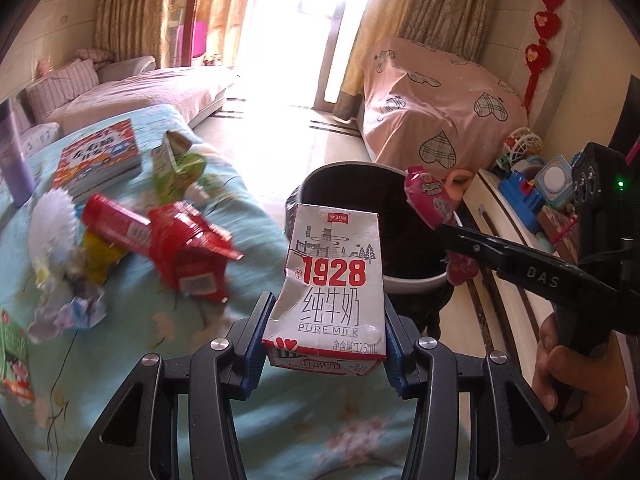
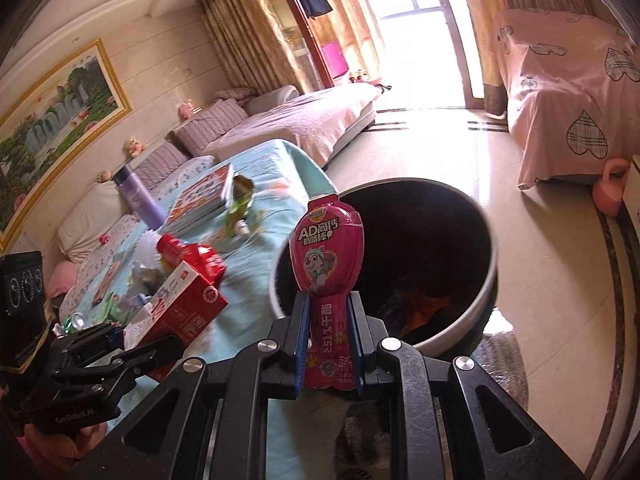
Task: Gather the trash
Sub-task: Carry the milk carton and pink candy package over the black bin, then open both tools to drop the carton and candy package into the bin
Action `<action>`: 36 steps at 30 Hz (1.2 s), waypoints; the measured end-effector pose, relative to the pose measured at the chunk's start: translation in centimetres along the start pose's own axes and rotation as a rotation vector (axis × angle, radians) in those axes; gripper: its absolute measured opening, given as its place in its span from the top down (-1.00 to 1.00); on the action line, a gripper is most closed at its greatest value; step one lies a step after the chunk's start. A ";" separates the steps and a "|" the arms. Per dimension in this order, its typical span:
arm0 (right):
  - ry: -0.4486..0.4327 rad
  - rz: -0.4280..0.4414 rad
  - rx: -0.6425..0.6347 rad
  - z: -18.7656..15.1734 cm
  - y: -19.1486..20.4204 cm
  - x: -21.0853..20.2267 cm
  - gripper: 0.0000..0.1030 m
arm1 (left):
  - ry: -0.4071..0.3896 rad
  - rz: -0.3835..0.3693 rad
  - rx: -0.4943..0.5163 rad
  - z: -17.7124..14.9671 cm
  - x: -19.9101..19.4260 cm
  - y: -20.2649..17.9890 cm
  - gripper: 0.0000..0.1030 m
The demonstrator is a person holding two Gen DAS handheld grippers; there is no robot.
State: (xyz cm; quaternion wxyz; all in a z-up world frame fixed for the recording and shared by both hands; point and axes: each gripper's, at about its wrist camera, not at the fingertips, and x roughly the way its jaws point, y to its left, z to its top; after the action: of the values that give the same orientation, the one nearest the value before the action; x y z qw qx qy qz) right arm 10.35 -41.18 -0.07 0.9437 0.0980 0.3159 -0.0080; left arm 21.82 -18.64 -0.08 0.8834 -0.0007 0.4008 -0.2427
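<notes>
Left view: my left gripper [image 1: 324, 336] clamps a dented white-and-red milk carton [image 1: 334, 280], frame centre, before the dark round bin [image 1: 416, 280]. Right view: right gripper [image 2: 330, 344] pinches a pink snack pouch [image 2: 329, 256] at the bin's rim. Red wrappers [image 1: 184, 244] left on the blue tablecloth [image 1: 168, 336] — roughly half remains, I judge.

Table [image 1: 168, 320] covered with light blue flowered cloth. Lying on it: picture book [image 1: 98, 158] at far side, purple bottle [image 1: 14, 168] upright beside it, green wrapper [image 1: 180, 166], white brush [image 1: 54, 222], red cartons [image 1: 188, 248], crumpled wrapper [image 1: 68, 312]. Bin [image 1: 400, 236] stands on tiled floor [image 1: 280, 136], just beside table edge.
</notes>
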 end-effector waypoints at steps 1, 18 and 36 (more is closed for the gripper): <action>0.002 -0.004 0.001 0.1 -0.3 0.1 0.65 | 0.000 0.000 0.005 0.4 0.4 -0.2 0.08; 0.032 -0.069 0.005 2.6 -3.8 2.5 0.64 | 0.025 0.008 0.037 4.7 7.3 -2.8 0.07; -0.033 -0.042 0.031 0.9 -2.4 0.4 -0.50 | 0.001 0.005 -0.053 0.7 3.0 0.2 -0.22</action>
State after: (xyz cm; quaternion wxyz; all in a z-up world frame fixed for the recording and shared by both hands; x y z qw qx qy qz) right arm 11.00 -43.68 -0.06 0.9468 0.1057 0.3021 -0.0343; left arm 24.09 -19.86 -1.81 0.8834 -0.0229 0.4076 -0.2300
